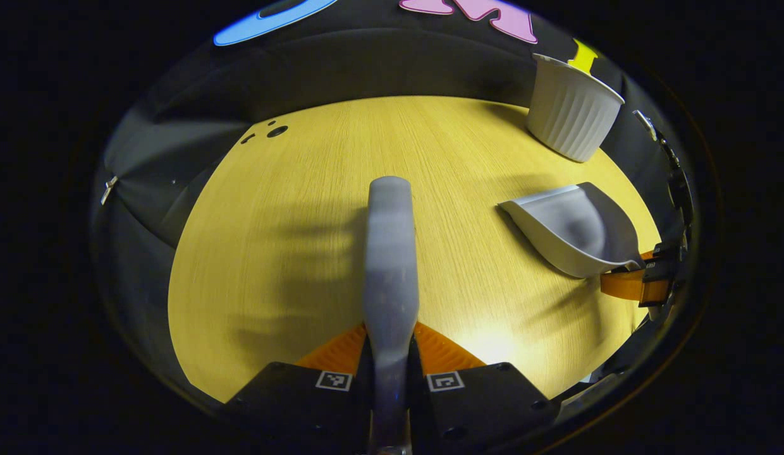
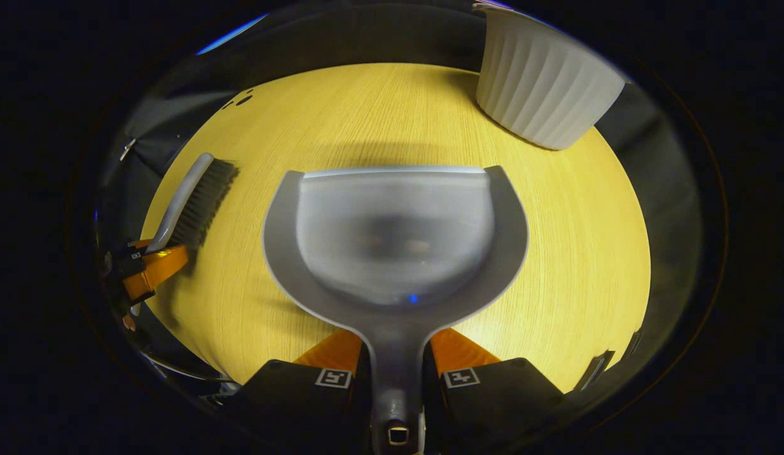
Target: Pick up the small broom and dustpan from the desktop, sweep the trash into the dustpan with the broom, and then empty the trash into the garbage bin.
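Clamping broom [image 1: 390, 253] in left claw [image 1: 390, 354], right claw [image 2: 395, 357] gripping dustpan [image 2: 395, 234] holding perhaps blurred crumbs, bin [image 2: 544, 82] interior hidden

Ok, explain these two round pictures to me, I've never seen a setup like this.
A person holds a two-finger gripper in each hand, and each gripper carries a camera looking along its fingers. In the left gripper view, the left gripper is shut on the small broom, seen from above its handle. In the right gripper view, the right gripper is shut on the dustpan, which seems to hold small bits of trash. Both hang over a wooden table. The ribbed white garbage bin stands at the table's far edge.
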The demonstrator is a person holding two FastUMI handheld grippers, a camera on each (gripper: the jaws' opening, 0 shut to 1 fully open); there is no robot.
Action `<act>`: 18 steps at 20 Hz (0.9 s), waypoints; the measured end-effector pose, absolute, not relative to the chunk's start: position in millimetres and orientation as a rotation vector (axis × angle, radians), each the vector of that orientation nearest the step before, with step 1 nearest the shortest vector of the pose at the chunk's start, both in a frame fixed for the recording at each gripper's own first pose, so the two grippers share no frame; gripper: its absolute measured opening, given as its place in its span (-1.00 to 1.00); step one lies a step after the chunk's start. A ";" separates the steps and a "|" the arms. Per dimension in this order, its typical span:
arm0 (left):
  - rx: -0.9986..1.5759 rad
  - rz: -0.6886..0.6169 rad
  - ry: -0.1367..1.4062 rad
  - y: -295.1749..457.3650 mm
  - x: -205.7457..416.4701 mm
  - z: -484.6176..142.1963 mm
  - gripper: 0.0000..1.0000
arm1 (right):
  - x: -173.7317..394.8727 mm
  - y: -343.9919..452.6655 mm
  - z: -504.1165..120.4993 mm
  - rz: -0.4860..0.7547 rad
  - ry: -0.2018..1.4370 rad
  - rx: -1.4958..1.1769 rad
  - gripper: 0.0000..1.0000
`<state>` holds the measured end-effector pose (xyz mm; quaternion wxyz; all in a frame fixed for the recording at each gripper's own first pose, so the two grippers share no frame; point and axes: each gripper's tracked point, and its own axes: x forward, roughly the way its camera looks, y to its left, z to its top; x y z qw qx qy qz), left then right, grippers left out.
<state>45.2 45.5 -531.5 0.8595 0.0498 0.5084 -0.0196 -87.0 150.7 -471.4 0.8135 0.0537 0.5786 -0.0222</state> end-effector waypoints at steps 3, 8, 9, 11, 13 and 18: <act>0.106 -0.037 1.077 44.0 44.1 -535.4 -0.41 | -91.9 152.7 -473.5 -0.037 1.253 0.129 -0.18; 0.147 -0.044 1.051 44.8 40.5 -524.8 -0.33 | -97.6 153.7 -468.5 -0.021 1.240 0.121 0.07; 0.159 -0.045 1.044 44.6 40.7 -522.6 -0.32 | -98.3 153.6 -466.1 -0.018 1.234 0.125 0.05; 0.168 -0.044 1.027 44.3 38.3 -513.0 -0.30 | -99.6 150.5 -451.4 -0.014 1.209 0.129 0.21; 0.161 -0.041 1.007 44.6 34.6 -498.7 -0.23 | -100.1 145.5 -432.4 -0.014 1.171 0.136 0.21; 0.131 -0.029 0.898 42.6 34.8 -445.7 -0.22 | -91.4 135.6 -373.9 -0.015 1.028 0.159 0.26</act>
